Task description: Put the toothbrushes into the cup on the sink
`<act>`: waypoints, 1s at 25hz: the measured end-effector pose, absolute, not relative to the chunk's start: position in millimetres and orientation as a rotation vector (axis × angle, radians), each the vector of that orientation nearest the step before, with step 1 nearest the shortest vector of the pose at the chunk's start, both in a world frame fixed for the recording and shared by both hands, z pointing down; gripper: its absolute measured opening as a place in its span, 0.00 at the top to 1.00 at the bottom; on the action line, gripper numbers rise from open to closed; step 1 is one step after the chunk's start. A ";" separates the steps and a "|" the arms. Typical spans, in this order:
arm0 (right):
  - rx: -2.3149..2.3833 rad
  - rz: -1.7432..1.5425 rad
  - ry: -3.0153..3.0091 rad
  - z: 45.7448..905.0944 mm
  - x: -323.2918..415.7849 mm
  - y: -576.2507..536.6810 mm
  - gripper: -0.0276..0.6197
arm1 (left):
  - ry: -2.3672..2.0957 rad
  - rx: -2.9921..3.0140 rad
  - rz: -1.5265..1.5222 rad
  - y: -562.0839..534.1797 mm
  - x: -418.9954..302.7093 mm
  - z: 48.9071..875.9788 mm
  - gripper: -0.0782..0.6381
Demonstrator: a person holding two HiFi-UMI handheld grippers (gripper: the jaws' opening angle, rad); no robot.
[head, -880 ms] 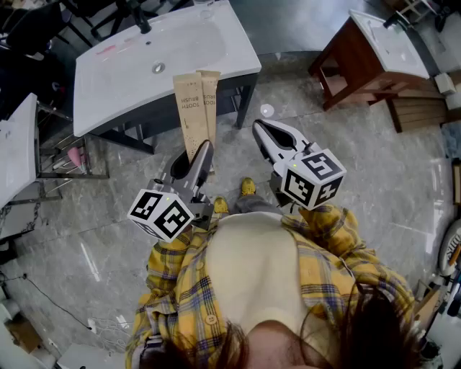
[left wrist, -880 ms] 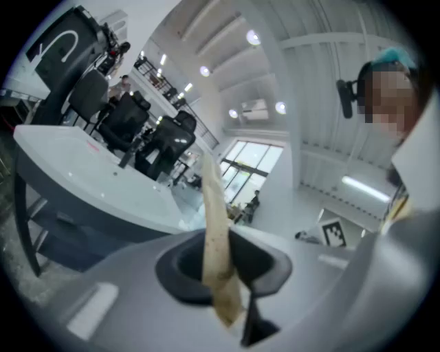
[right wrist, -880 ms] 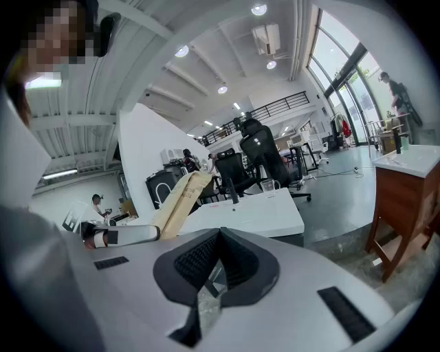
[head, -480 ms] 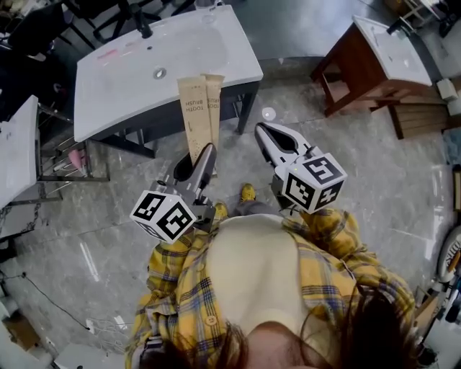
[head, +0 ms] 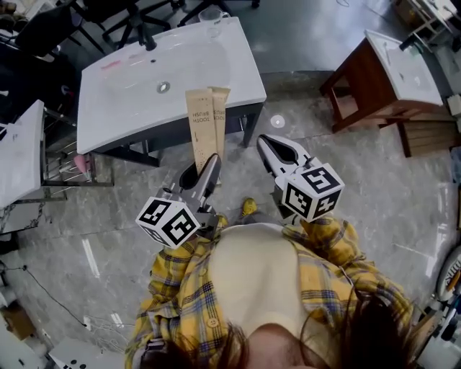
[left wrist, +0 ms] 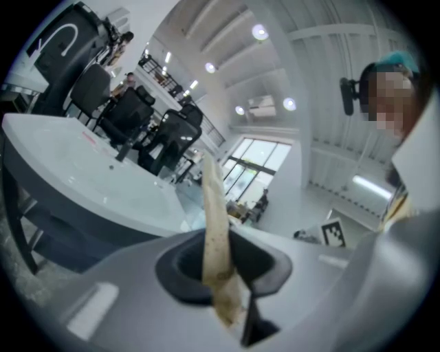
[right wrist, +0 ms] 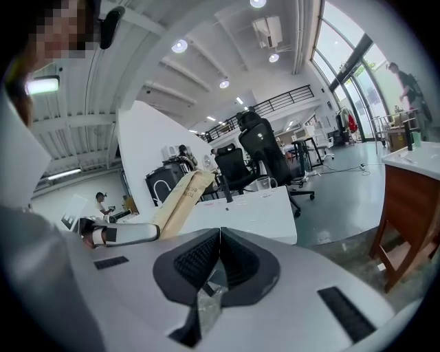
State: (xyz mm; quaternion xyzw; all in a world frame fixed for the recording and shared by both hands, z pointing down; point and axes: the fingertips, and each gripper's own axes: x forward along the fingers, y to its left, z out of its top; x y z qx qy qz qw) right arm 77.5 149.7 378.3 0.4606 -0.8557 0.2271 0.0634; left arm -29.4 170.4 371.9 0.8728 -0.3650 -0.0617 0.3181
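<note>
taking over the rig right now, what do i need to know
Left gripper: shut on two paper toothbrush packs, held up in front of the sink.
Right gripper: shut, empty.
Cup: at the sink's far edge, no packs in it.
Done: both packs are in hand.
Left: carry them over the sink and drop them into the cup.

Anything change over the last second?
Small advance only: the sink sits lower in the head view, so the person has edged toward it. The left hand-held gripper stays shut on the toothbrush packs; the right hand-held gripper stays shut.
</note>
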 end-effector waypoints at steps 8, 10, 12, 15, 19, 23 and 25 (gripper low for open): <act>1.320 0.705 -2.616 385.1 95.7 127.6 0.94 | -0.987 2.271 -0.149 145.8 -5.4 377.4 0.80; 1.308 0.696 -2.624 385.1 98.8 125.1 0.94 | -0.995 2.265 -0.147 142.6 -1.3 378.1 0.80; 1.305 0.690 -2.626 386.2 102.0 121.0 0.94 | -0.998 2.261 -0.141 139.0 2.7 379.3 0.80; 1.296 0.711 -2.631 389.8 101.1 115.6 0.94 | -0.996 2.260 -0.125 133.4 4.0 381.3 0.80; 1.277 0.715 -2.617 394.3 97.8 102.8 0.94 | -0.986 2.259 -0.135 119.0 3.2 380.5 0.80; 1.280 0.706 -2.606 395.8 93.8 85.5 0.94 | -0.965 2.260 -0.137 97.9 0.7 385.1 0.80; 1.290 0.698 -2.595 396.1 91.9 75.0 0.94 | -0.953 2.256 -0.141 84.5 -1.4 387.4 0.80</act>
